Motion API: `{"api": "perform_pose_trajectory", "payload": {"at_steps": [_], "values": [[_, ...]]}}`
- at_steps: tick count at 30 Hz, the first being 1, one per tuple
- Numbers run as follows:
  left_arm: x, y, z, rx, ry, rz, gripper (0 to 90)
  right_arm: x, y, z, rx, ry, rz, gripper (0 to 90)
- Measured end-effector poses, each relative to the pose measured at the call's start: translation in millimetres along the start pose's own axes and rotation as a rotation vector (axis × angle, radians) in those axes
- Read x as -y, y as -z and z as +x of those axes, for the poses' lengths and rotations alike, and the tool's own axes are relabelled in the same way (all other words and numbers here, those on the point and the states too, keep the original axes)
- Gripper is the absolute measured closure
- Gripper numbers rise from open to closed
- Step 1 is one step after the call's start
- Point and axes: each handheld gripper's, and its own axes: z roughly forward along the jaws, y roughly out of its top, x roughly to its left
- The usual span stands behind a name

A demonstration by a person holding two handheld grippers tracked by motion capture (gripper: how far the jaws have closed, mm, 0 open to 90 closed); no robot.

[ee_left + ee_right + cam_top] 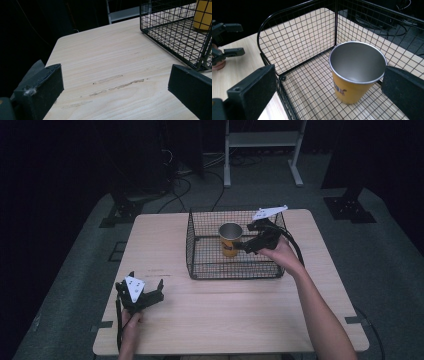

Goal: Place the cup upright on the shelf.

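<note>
While the left gripper (150,296) rests open, the right gripper's (327,87) spread jaws flank the yellow cup (355,72).

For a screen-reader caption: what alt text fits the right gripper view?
A yellow metal cup with a silver inside stands upright in a black wire mesh basket on a light wooden table. The right tool is open, its black jaws low at either side, one beside the cup.

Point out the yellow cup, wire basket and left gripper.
yellow cup (350,87), right gripper view, on its outer wall.
wire basket (190,240), high view, on its left mesh wall.
left gripper (146,288), high view, midway between its fingertips.
</note>
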Motion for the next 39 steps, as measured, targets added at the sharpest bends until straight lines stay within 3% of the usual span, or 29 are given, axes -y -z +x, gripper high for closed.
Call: {"api": "perform_pose_trajectory", "payload": {"at_steps": [4,9,14,30,33,39], "values": [[0.0,-0.1,0.0,0.0,-0.001,0.0,0.0,2.1,5.7,1.8,0.014,0.001,0.011,0.0],[0.0,-0.1,0.0,-0.001,0.001,-0.001,0.0,9.0,16.4,4.5,-0.001,-0.02,-0.031,0.0],[0.0,0.0,-0.2,-0.001,-0.003,0.001,0.0,15.3,19.2,5.8,0.01,-0.017,-0.021,0.0],[0.0,0.0,-0.3,-0.001,-0.001,0.001,0.0,33.8,25.5,21.7,0.02,0.029,0.003,0.0],[0.0,0.1,-0.2,-0.001,-0.003,0.002,0.0,39.2,29.1,25.6,0.015,0.033,-0.008,9.8],[0.0,0.0,-0.6,-0.004,-0.006,0.003,0.0,49.9,35.1,34.1,0.007,0.051,-0.012,10.0]]}}
